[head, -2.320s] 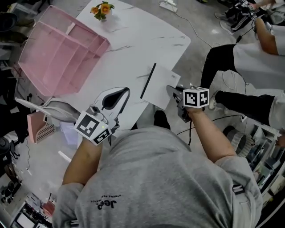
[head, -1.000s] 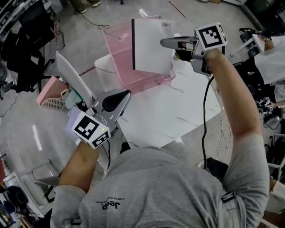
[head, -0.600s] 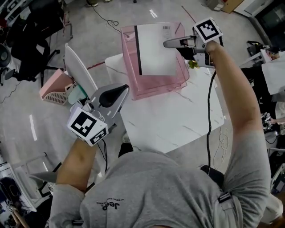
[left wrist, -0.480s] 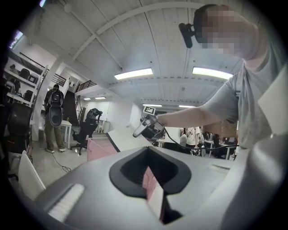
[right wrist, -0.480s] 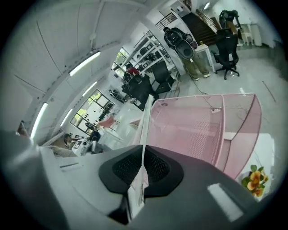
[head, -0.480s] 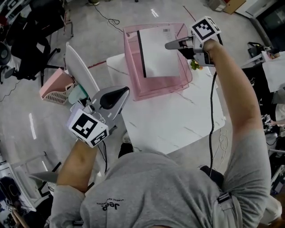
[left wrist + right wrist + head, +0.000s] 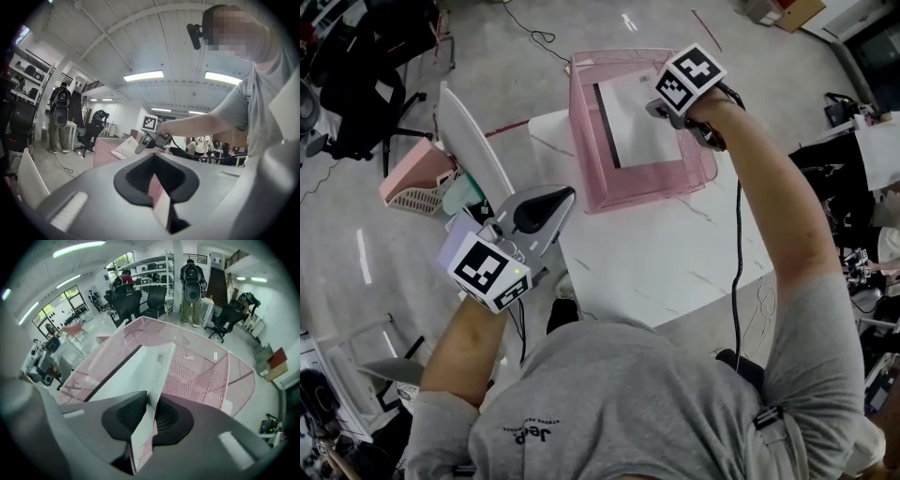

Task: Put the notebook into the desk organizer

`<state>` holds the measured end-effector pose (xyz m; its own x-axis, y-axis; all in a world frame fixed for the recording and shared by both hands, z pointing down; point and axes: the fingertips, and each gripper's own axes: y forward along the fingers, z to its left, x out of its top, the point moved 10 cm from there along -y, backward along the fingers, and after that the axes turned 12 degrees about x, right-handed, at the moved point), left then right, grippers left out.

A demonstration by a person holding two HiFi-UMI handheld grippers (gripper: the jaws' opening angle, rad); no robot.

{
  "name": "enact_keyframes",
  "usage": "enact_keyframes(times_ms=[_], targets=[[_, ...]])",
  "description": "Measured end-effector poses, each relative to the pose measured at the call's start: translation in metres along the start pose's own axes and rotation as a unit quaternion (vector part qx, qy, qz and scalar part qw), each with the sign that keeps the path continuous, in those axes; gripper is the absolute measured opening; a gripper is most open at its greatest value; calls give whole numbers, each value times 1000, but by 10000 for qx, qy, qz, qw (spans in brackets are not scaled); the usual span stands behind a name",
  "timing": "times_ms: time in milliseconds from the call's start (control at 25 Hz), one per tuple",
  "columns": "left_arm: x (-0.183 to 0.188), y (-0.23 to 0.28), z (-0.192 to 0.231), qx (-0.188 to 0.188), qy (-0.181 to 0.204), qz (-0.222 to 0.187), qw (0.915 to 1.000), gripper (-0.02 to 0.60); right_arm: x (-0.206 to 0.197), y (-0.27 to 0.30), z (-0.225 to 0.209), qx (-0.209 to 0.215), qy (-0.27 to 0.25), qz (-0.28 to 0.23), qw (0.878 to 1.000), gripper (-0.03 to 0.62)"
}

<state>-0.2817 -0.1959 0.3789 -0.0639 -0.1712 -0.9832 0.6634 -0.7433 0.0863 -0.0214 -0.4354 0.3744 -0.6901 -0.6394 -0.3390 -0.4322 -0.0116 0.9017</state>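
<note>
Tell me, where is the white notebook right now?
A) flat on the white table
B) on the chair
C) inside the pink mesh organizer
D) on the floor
C: the notebook is down inside the pink organizer, its edge between the jaws of the right gripper, which are just opening.

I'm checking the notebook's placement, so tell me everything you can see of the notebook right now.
The notebook is thin, with a white cover, a black spine strip and a small label. It leans tilted inside the pink mesh desk organizer, one edge between the pads of the right tool, whose jaws are opening.
</note>
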Motion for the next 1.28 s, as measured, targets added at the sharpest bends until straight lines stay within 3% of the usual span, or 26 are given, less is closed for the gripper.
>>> enact_keyframes(times_ms=[200, 400, 560, 720, 960, 1120, 1280], targets=[[-6, 3, -2, -49, -49, 52, 10000, 58, -1, 13, 11, -938, -433, 40, 9946, 60], [-10, 6, -7, -115, -103, 95, 9998, 58, -3, 12, 18, -1843, -826, -79, 9794, 185], [-12, 9, -13, -180, -72, 131, 9997, 58, -11, 15, 17, -2138, -825, -292, 9729, 289], [-10, 11, -20, -279, -8, 152, 9995, 58, -15, -5, 26, -2483, -956, -836, 9603, 311], [0, 17, -34, -483, 50, 93, 9988, 58, -46, -57, 57, -1841, -834, -2442, 9484, 311], [17, 34, -59, -766, 156, 27, 9969, 58, -97, -110, 70, -1531, -475, -3555, 9208, 310], [27, 67, -100, -1228, 255, -6, 9921, 58, -173, -164, 74, -1507, -103, -4355, 8874, 308]])
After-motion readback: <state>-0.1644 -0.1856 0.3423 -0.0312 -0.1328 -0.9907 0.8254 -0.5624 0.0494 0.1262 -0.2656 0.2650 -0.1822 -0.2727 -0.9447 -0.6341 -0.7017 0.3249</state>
